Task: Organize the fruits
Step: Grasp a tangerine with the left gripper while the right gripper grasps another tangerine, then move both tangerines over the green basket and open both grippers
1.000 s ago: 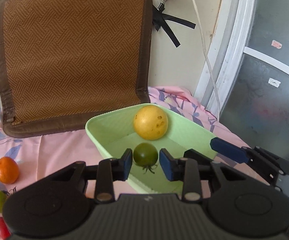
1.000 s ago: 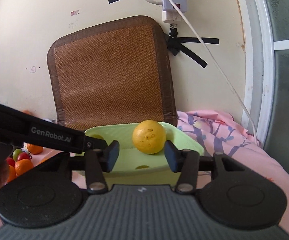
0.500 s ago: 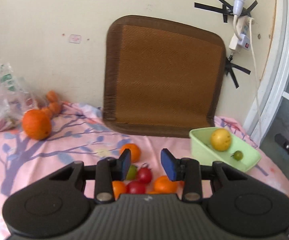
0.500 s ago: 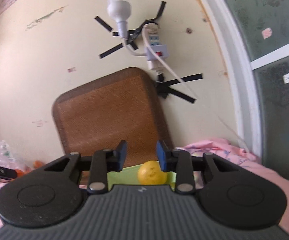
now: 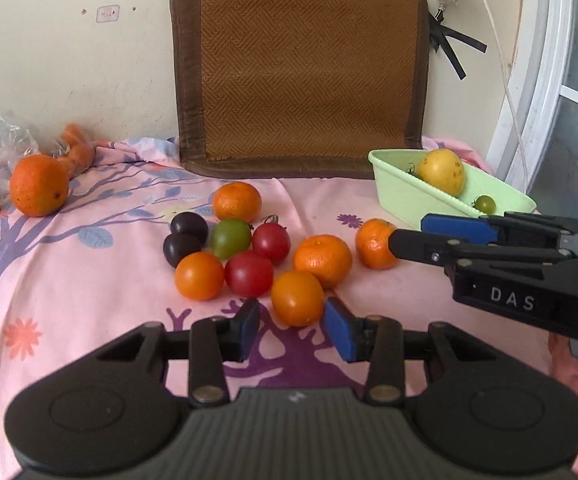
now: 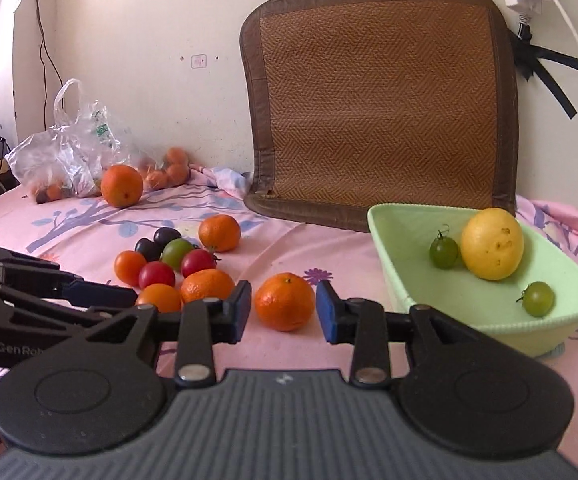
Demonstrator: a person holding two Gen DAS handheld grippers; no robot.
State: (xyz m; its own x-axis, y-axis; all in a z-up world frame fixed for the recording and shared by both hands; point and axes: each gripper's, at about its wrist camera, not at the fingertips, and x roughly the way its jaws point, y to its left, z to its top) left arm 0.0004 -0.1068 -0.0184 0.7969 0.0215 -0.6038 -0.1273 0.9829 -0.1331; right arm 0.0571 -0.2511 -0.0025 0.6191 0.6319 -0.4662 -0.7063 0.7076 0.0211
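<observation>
**Both tongs open over the fruit pile**

Left tongs (image 5: 291,326) gape, framing an orange tomato (image 5: 297,298) at the near edge of the cluster on the pink sheet (image 5: 89,300). Right tongs (image 6: 282,312) gape around a mandarin (image 6: 285,301), not touching. Green bin (image 6: 489,320) holds a yellow fruit (image 6: 492,243) and two green tomatoes (image 6: 443,251).

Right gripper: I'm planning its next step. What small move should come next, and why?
Probably ease the right gripper forward and shut on the mandarin: its jaws are open, the fruit sits framed just ahead of them, and the green basket waits beside it.
</observation>
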